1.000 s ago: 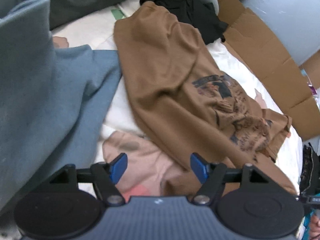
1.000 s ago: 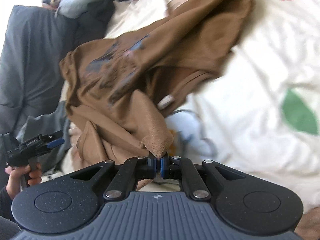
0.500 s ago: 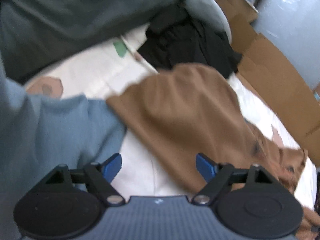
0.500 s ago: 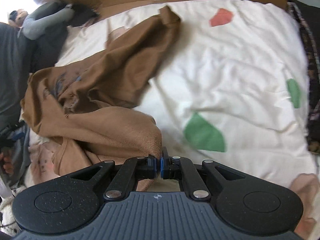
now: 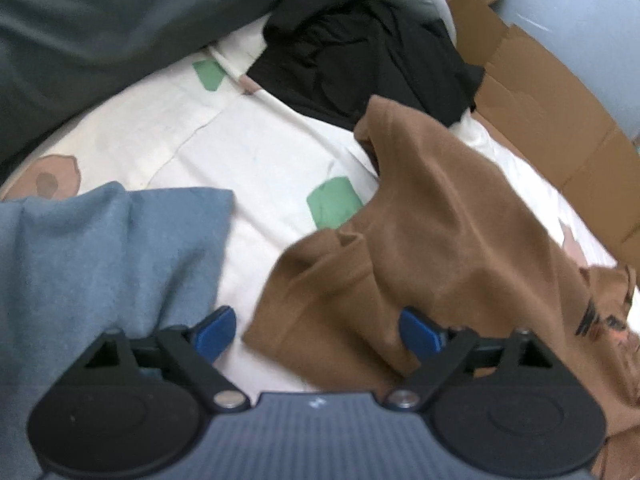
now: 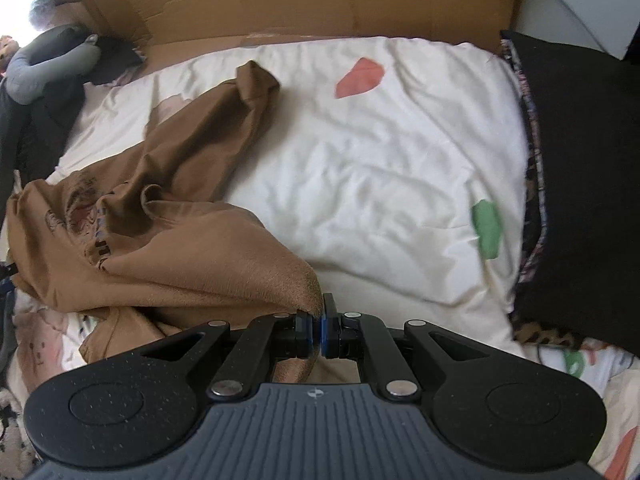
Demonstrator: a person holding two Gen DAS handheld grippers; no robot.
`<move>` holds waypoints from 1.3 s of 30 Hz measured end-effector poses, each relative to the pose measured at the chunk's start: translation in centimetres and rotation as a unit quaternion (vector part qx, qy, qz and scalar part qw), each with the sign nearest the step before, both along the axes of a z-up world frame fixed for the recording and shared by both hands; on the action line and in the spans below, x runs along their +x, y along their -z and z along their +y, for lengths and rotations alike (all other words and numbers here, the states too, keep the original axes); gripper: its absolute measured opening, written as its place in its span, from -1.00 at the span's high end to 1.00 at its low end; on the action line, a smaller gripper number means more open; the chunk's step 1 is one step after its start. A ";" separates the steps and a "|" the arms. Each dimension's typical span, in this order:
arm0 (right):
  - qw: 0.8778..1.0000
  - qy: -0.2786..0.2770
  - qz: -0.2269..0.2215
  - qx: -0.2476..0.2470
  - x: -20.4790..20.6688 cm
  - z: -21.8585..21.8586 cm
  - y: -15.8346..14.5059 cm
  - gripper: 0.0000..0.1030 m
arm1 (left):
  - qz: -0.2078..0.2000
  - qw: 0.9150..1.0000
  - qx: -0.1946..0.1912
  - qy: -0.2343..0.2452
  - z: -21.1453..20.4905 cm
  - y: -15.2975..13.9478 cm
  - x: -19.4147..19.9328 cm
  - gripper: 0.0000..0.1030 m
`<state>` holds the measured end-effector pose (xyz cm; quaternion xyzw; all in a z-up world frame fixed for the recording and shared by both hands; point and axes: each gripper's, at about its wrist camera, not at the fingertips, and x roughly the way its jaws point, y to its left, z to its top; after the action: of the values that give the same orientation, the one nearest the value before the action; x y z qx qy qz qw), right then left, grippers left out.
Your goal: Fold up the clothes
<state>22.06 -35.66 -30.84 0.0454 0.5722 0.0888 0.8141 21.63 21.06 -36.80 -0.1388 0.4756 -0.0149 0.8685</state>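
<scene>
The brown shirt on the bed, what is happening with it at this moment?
A person is working on the brown shirt with two tools, at the start of folding it. The right hand-held gripper is shut on a corner of the shirt, which lies crumpled on the white quilt. The left hand-held gripper is open and empty, close above another edge of the shirt. A blue garment lies beside it.

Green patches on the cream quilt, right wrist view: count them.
2. One green patch lies on the cream quilt near the black fabric; a smaller one shows at its lower edge. The brown shirt may hide more.
</scene>
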 end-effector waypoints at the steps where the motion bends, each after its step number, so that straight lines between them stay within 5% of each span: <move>1: 1.000 0.000 0.000 -0.003 0.0 -0.2 0.0 0.98 | -0.001 1.000 0.003 0.003 -0.1 0.0 0.0 -0.79; 7: 1.000 0.001 -0.004 -0.023 0.4 -1.2 0.1 0.98 | -0.005 1.000 -0.007 0.026 -0.7 -0.1 0.5 -0.72; 10: 0.999 0.003 -0.012 -0.035 1.1 -1.9 0.0 0.98 | 0.006 0.998 -0.023 0.051 -1.4 -0.3 0.3 -0.31; 14: 0.998 -0.006 -0.027 -0.058 2.8 -2.9 -0.5 0.98 | 0.029 0.995 -0.047 0.087 -2.1 -0.2 -0.1 0.72; 23: 0.992 0.007 -0.070 -0.109 7.1 -5.7 -2.4 0.98 | 0.077 0.982 -0.107 0.139 -4.9 -1.5 -5.9 0.78; 34: 0.980 0.024 -0.096 -0.172 8.8 -7.9 -3.3 0.97 | 0.148 0.951 -0.189 0.197 -8.5 -3.2 -14.6 0.83; 37: 0.979 0.035 -0.103 -0.174 8.7 -7.7 -3.6 0.89 | 0.156 0.946 -0.197 0.204 -8.8 -3.3 -14.9 0.83; 39: 0.980 0.036 -0.100 -0.169 8.3 -7.3 -3.7 0.61 | 0.157 0.945 -0.202 0.205 -8.9 -3.6 -15.4 0.84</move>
<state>30.33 -42.95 -27.15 -0.0815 0.4923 -0.0343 0.8659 6.24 12.14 -33.22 -0.2115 0.6110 -0.2664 0.7148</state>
